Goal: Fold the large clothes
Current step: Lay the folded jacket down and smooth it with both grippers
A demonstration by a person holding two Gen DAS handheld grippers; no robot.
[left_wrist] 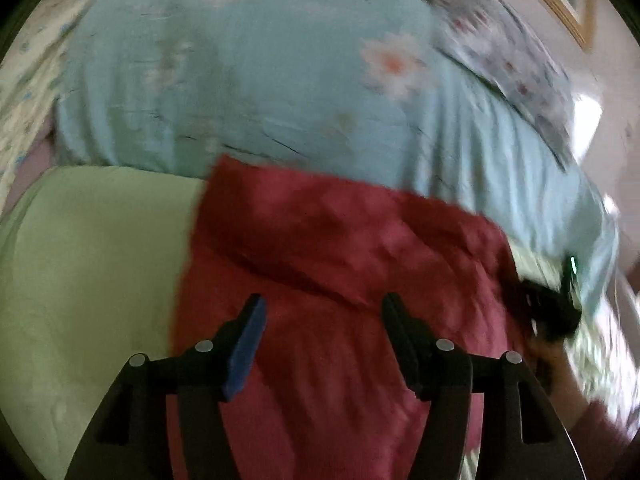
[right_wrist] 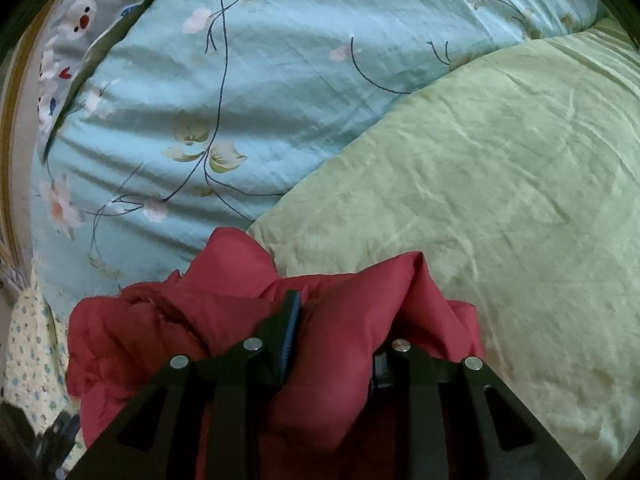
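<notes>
A large red padded garment (left_wrist: 340, 248) lies spread on a pale green cover (left_wrist: 92, 264) on a bed. My left gripper (left_wrist: 322, 312) is open and empty, its fingers hovering just over the red fabric. My right gripper (right_wrist: 340, 320) is shut on a bunched fold of the same red garment (right_wrist: 224, 312), which bulges between the fingers and hides the right fingertip. The right gripper also shows at the garment's right edge in the left wrist view (left_wrist: 552, 308). The left view is motion-blurred.
A light blue floral quilt (right_wrist: 248, 92) lies bunched along the far side of the bed. The green cover (right_wrist: 500, 184) stretches to the right. A patterned pillow (right_wrist: 76, 24) and a yellow floral sheet (right_wrist: 32, 360) lie at the left.
</notes>
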